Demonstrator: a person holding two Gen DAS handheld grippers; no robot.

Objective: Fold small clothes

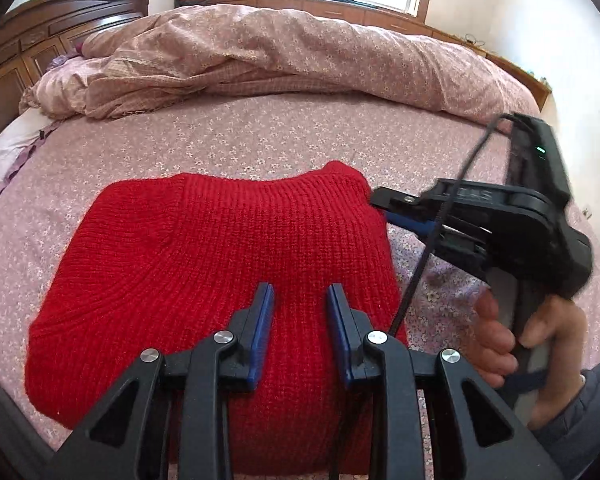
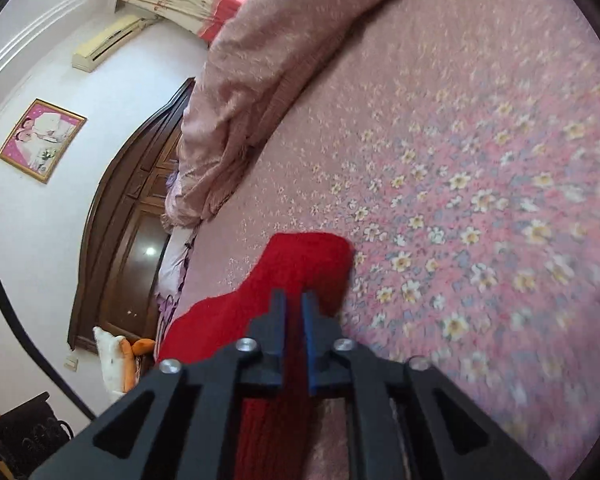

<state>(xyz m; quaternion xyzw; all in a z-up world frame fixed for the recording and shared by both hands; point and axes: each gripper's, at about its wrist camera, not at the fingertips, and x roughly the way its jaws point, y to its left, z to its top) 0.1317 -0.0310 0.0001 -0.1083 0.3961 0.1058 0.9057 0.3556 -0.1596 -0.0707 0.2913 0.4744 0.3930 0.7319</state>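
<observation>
Pink floral bedding (image 1: pixel 260 136) covers the bed, with a rumpled quilt (image 1: pixel 284 60) heaped along its far side. One red knitted sweater (image 1: pixel 204 264) is laid folded on the sheet, its near edge hidden behind the left claw (image 1: pixel 300 294), whose blue pads are parted above the knit, gripping nothing. At the right, the right claw (image 2: pixel 294 300) is closed on the sweater's corner. Raised lettering on its body is blurred beyond reading.

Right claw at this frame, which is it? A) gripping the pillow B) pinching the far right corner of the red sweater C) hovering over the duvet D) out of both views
B: the right claw is closed on the red sweater's corner, with red knit between its fingers.
</observation>
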